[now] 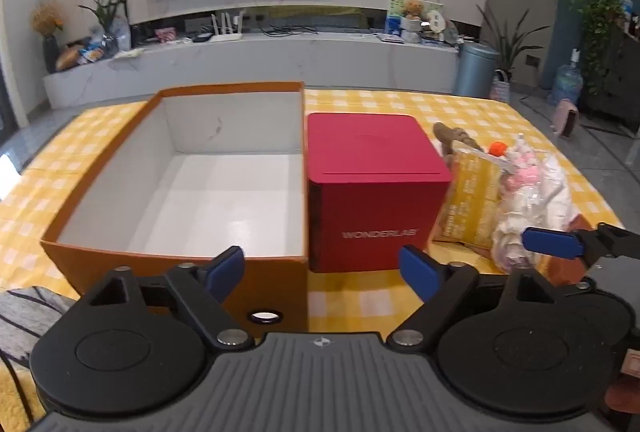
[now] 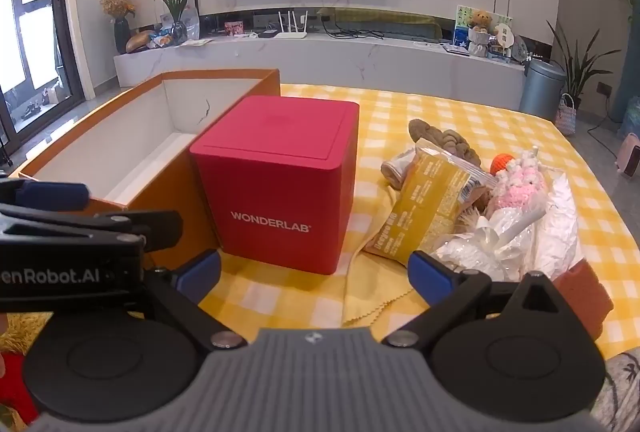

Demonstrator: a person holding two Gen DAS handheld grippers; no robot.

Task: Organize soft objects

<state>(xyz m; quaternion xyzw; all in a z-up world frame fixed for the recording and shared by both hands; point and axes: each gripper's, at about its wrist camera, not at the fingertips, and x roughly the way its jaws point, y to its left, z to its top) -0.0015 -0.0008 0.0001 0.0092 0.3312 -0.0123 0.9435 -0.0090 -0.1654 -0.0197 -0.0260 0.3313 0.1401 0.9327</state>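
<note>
Soft pile: the yellow snack packet (image 2: 424,209), pink knitted toy (image 2: 520,179), brown plush (image 2: 448,141) and white crinkly wrap (image 2: 532,232) lie heaped on a yellow cloth (image 2: 372,292) toward the table's right edge.
Orange box (image 1: 176,268): open and holding nothing, at the table's left side, touching the red Wonderlab cube (image 2: 280,183).
Your right gripper (image 2: 316,274): fingers spread, holding nothing, near the pile's front.
Your left gripper (image 1: 322,270): fingers spread, holding nothing, facing the box and cube.
Risk: the heap is tangled, so pinching the wrap may drag the toy or packet off the table.
Risk: the cube stands between pile and box; a low carry could knock it.
</note>
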